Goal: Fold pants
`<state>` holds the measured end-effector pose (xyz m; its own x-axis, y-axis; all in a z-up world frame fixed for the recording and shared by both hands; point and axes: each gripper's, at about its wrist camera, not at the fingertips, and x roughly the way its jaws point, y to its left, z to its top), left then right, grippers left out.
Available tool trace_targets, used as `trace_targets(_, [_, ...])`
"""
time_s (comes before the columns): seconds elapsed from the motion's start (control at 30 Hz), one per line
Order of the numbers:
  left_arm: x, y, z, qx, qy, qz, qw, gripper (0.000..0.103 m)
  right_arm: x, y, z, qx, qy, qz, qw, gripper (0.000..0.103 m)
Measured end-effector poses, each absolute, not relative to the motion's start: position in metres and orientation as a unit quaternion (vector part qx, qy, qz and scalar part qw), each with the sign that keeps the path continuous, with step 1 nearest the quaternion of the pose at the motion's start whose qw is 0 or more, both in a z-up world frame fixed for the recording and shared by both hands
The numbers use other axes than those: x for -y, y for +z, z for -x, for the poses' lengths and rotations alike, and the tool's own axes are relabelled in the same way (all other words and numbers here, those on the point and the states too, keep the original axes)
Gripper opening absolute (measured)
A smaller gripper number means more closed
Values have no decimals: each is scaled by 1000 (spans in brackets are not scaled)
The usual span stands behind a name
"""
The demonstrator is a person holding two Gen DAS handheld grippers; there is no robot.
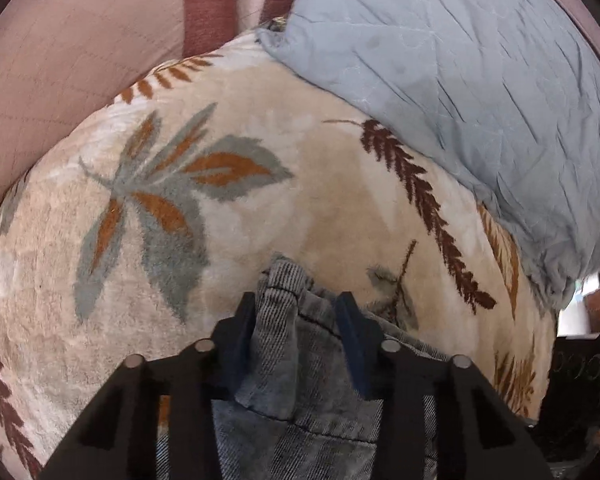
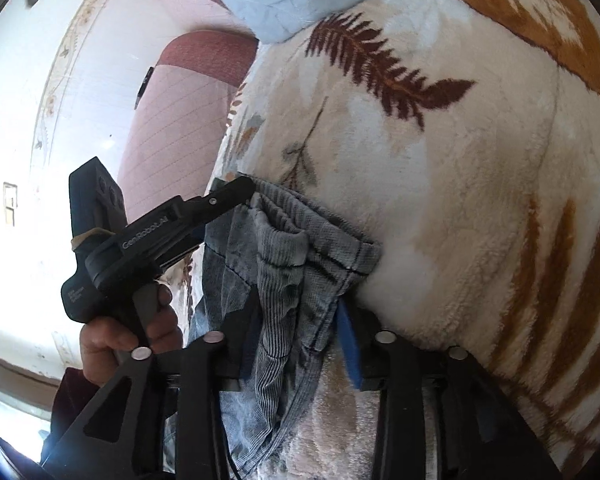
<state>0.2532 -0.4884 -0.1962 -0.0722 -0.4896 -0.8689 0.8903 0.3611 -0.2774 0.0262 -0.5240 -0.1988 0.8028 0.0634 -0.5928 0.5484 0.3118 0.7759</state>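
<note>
Both grippers pinch bunched grey denim pants (image 1: 284, 344) lying on the leaf-patterned fleece blanket (image 1: 180, 208), well below the blue quilt (image 1: 460, 80): left gripper (image 1: 296, 316) half-closed on the waistband, right gripper (image 2: 296, 328) likewise clamping a fold

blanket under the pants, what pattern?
Cream blanket with grey, orange and brown leaf and fern prints; clearest in the left wrist view.

a home bedroom: a plush leaf-print blanket (image 1: 320, 184), a blue quilt (image 1: 460, 80), a padded headboard (image 1: 60, 80)
</note>
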Motion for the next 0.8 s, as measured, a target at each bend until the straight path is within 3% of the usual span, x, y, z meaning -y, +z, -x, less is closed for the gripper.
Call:
trace_targets(0.07, [491, -195, -250, -498, -531, -206, 654, 39, 523, -197, -28, -270, -161, -560, 766, 41])
trace_targets(0.2, [489, -194, -253, -498, -534, -198, 654, 32, 522, -197, -29, -282, -173, -541, 773, 24])
trace_targets(0.27, [487, -192, -254, -497, -532, -195, 657, 29, 526, -202, -25, -274, -168, -559, 764, 21])
trace_targets(0.8, [421, -135, -281, -471, -571, -52, 670, 25, 483, -129, -36, -243, -138, -425, 861, 17])
